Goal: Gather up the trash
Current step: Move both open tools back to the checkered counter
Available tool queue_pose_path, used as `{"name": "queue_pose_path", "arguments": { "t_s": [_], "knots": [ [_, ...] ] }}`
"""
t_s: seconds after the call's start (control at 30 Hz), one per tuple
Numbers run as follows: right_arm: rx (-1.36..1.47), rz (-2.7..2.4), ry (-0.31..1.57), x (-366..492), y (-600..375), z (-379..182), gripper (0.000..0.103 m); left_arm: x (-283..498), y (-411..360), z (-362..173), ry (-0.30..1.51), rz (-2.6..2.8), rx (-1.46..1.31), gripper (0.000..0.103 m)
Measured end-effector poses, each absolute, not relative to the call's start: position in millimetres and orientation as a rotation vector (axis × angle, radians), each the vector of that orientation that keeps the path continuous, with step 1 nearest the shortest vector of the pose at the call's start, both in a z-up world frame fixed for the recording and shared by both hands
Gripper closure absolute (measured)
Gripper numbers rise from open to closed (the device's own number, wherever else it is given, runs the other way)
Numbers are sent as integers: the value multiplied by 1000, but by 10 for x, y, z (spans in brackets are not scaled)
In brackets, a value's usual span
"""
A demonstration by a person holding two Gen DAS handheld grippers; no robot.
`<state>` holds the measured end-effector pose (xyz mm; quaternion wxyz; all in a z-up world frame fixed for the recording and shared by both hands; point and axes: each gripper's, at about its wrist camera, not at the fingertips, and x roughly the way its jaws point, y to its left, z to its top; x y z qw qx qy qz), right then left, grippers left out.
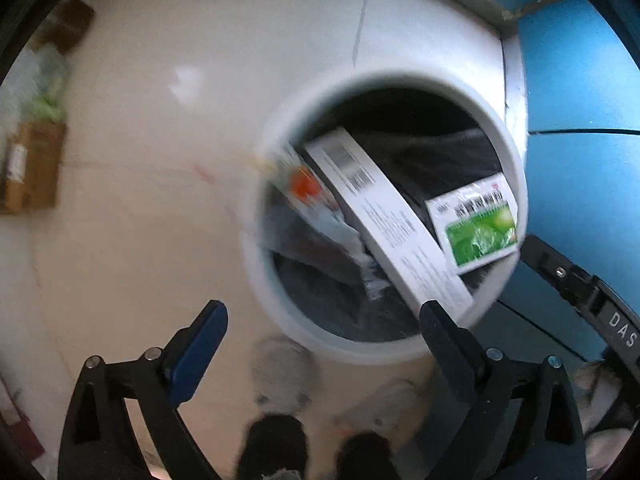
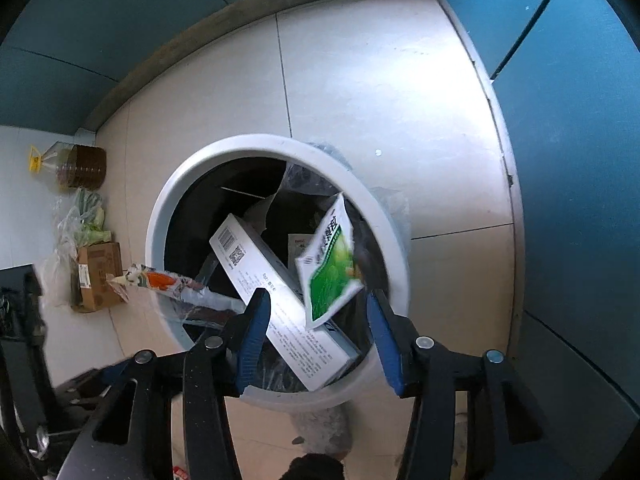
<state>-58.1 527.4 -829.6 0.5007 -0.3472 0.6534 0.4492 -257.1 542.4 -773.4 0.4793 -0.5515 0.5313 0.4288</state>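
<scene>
left gripper (image 1: 322, 332) at 6 o'clock, jaws wide, empty; right gripper (image 2: 316, 312) partly open, pads clear of green packet (image 2: 332, 264). white bin (image 2: 168, 200) centre: long white box (image 2: 280, 292), green packet inside; orange-printed wrapper (image 2: 160, 280) across rim at 9 o'clock. judged: drop nearly done; wrapper to settle; brown carton (image 2: 98, 272) on floor.

Below my right gripper (image 2: 316, 332) the bin (image 2: 180, 184) mouth is crowded: a long white box (image 2: 280, 300) leans across it, a green packet (image 2: 332, 268) is just beside that, and an orange wrapper (image 2: 160, 280) lies over the left rim. I see dark free room only in the upper part. Left of the bin, a cardboard box (image 2: 98, 276), bags and a bottle (image 2: 76, 164) block the floor; the upper right floor is free up to the blue wall (image 2: 580, 160).
</scene>
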Motion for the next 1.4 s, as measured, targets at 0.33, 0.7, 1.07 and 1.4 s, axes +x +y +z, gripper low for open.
{"name": "queue_pose_path", "arguments": {
  "t_s": [0.33,0.7,1.07,1.4],
  "knots": [
    [-902,1036,1332,-638,4976,-7670,1,-2721,5385,-6953,1256,1244,-994,5],
    [-854,1061,1219,-794,4497,-6143,1,-2636,4930,-5548,1240,1239,-881,5],
    [-807,1131,1175,-874,3867,-4039,1,-2599,4390,-3797,1195,1217,-842,5],
    [-719,1176,1188,-734,3208,-2626,1,-2404,3875,-2629,1148,1176,-794,5]
  ]
}}
